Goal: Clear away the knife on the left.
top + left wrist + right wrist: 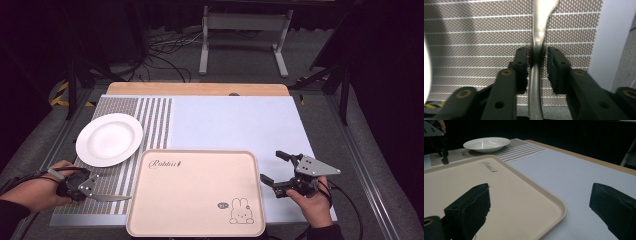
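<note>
Left gripper (95, 187) had its jaws either side of a metal utensil (537, 50) lying flat on the striped placemat (145, 120). In the left gripper view the right pad (554, 67) stood just clear of the handle and the left one looked at or near contact, so the jaws were bracketing it, not clamped. Can't tell the head type; from the high view the protruding end (112, 198) looked like a blade or a spoon edge-on, pointing toward the tray (150, 220).

Progress, my read: early. The utensil was on the mat, not lifted, not placed. The cream tray with the rabbit print was bare, and so was the white plate (109, 139). Left to do: finish the clamp, lift, then carry it, probably to the tray or plate.

Right gripper (276, 169) was wide open and holding nothing, hovering just off the tray's right edge over the pale tablecloth (235, 120); the right gripper view had the tray corner between its jaws.

Surface: wooden table (200, 89), its far edge showing beyond the cloth, the mat at left. Room: dark, grey floor, loose cables (165, 50), white frame legs (245, 30) behind, black stands at the sides
</note>
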{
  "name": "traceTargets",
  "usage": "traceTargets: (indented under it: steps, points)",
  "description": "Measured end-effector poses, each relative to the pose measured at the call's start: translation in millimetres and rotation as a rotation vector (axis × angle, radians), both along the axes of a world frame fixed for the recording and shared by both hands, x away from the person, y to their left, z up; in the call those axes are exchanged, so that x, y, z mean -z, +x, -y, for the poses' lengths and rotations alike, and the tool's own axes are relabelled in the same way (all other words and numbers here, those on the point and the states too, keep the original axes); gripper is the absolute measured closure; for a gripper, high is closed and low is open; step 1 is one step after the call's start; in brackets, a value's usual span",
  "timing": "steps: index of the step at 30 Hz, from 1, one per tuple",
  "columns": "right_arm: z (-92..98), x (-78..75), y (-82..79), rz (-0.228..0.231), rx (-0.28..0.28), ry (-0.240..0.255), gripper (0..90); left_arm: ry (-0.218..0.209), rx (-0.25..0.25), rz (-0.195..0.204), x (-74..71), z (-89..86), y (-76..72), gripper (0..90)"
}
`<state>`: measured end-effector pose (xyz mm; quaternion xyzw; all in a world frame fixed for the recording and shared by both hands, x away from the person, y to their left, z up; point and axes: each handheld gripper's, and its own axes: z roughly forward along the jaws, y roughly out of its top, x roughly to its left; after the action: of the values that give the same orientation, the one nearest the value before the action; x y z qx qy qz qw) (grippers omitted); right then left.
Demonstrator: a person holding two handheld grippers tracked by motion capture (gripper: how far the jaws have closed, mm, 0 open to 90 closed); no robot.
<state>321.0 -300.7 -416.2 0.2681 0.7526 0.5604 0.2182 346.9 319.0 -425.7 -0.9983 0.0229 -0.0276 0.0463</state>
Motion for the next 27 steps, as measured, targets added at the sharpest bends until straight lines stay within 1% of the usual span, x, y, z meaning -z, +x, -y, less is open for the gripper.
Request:
traceTargets:
  steps: [3,4,6,7,12,16,20,21,23,24,25,27]
  points:
    - [-0.1,0.0,-0.1,0.0,-0.002,0.001,3.8,0.0,0.015,0.002,0.0,-0.1,1.4,78.1]
    - [-0.2,0.0,-0.2,0.0,-0.003,0.001,3.8,0.001,0.013,0.0,0.5,0.0,1.4,78.8]
    - [-0.4,0.0,-0.1,0.003,-0.004,0.0,3.8,0.003,0.01,-0.006,0.6,0.2,1.6,79.0]
    - [-0.6,0.0,-0.3,0.002,-0.005,0.001,3.8,0.006,0.019,-0.004,0.5,0.5,1.9,79.1]
    - [-1.0,0.0,-0.9,0.001,-0.009,0.002,3.5,-0.003,0.034,0.021,0.6,-0.8,-0.9,79.3]
    - [-0.2,-0.3,-0.8,0.005,-0.009,0.006,3.2,-0.01,0.023,0.026,0.2,-2.2,-1.7,79.5]
    - [0.0,-0.3,-0.5,0.003,-0.008,0.007,3.2,-0.025,-0.011,0.017,-0.3,-5.1,-0.7,79.5]
    - [0.0,-0.1,-0.3,0.002,-0.007,0.007,3.2,-0.025,-0.017,0.014,-0.1,-5.6,-0.8,79.5]
    - [0.7,0.3,0.0,0.0,-0.005,0.008,3.2,-0.013,-0.021,0.017,-1.0,-5.7,-1.3,79.5]
    - [0.9,0.4,0.1,0.0,-0.004,0.008,3.2,-0.022,-0.034,0.015,-1.3,-6.6,-2.3,79.5]
    - [1.3,0.4,0.1,0.0,-0.001,0.009,3.2,-0.019,-0.04,0.016,-3.1,-6.8,-3.1,79.5]
    - [1.5,0.3,0.1,0.001,-0.002,0.012,3.2,-0.03,-0.068,0.022,-7.2,-8.3,-4.8,79.6]
